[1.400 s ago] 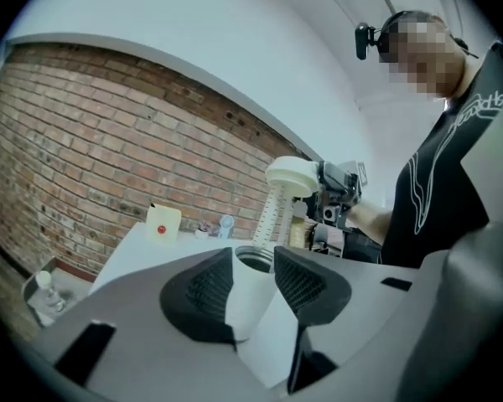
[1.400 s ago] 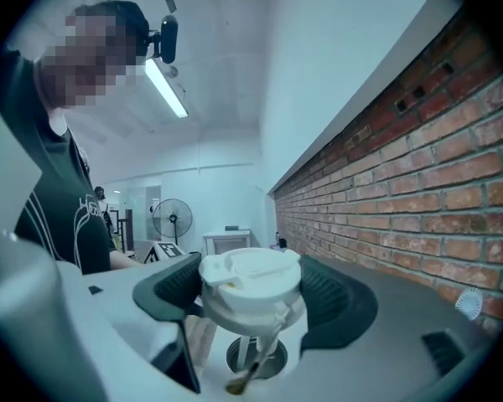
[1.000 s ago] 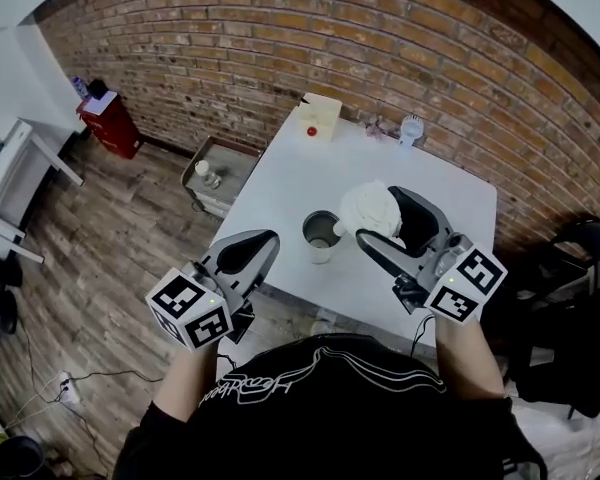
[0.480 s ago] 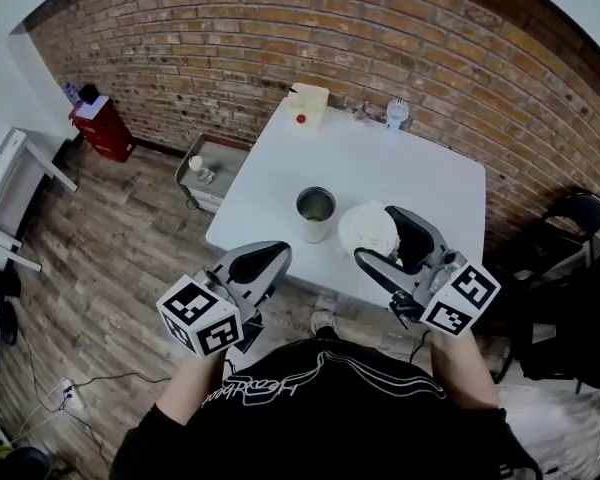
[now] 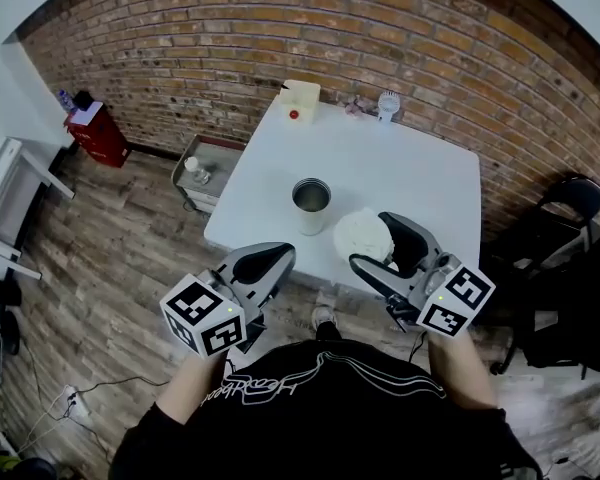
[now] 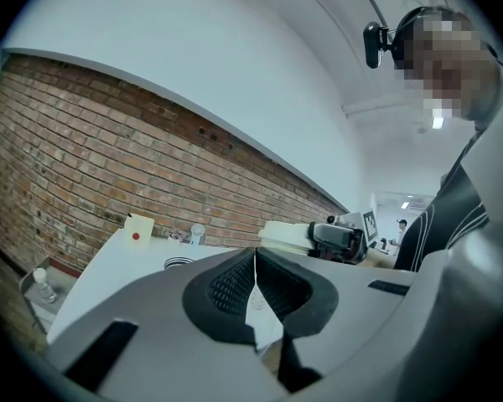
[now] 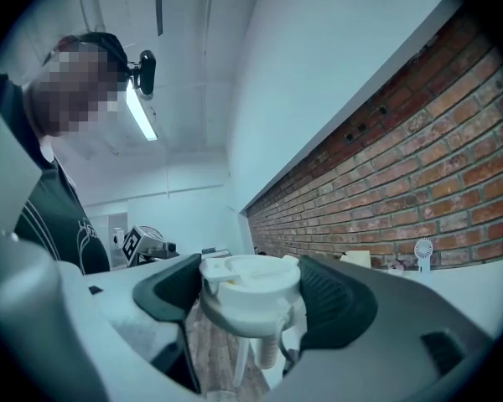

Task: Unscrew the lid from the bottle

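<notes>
The open steel bottle point(image 5: 311, 204) stands upright on the white table point(image 5: 410, 168), its rim point(image 6: 180, 263) also showing in the left gripper view. The white lid point(image 5: 361, 233) is off the bottle and held in the air over the table's near edge, to the bottle's right. My right gripper point(image 5: 375, 243) is shut on it, jaws wide around its sides. In the right gripper view the lid point(image 7: 250, 285) fills the gap between the pads, with a straw point(image 7: 267, 350) hanging beneath. My left gripper point(image 5: 270, 261) is shut and empty, hovering off the table's near-left corner point(image 6: 254, 279).
At the table's far edge stand a cream box with a red dot point(image 5: 300, 99) and a small white fan point(image 5: 387, 102). A low cart point(image 5: 202, 168) sits left of the table, a red cabinet point(image 5: 92, 128) farther left, a black chair point(image 5: 570, 213) on the right. A brick wall runs behind.
The right gripper has carried the lid back from beside the bottle toward the table's near edge. The left gripper has stayed shut and drifted slightly right.
</notes>
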`<state>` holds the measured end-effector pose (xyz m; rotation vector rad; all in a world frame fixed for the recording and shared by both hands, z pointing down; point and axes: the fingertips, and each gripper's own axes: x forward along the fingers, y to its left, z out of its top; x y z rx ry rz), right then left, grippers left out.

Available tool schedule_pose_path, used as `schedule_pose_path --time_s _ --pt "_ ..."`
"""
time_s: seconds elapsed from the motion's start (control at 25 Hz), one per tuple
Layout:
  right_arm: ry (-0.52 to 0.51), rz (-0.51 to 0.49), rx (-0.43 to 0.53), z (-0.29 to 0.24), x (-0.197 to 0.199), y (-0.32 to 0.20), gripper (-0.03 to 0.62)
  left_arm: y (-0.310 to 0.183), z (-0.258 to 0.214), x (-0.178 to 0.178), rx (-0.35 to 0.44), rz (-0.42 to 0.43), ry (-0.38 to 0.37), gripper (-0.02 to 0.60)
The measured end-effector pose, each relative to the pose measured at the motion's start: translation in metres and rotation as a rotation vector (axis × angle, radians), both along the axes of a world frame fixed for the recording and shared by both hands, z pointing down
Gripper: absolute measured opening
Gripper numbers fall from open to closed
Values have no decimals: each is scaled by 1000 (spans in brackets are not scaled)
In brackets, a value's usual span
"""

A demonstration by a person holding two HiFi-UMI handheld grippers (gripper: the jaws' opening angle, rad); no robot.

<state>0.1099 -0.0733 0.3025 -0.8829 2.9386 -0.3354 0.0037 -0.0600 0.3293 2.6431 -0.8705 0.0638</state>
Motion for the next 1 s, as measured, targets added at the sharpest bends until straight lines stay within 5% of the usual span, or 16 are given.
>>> schedule_pose_path --time_s 1.0 --pt "-9 -2 -20 9 17 -23 357 -24 13 12 -33 -11 -26 32"
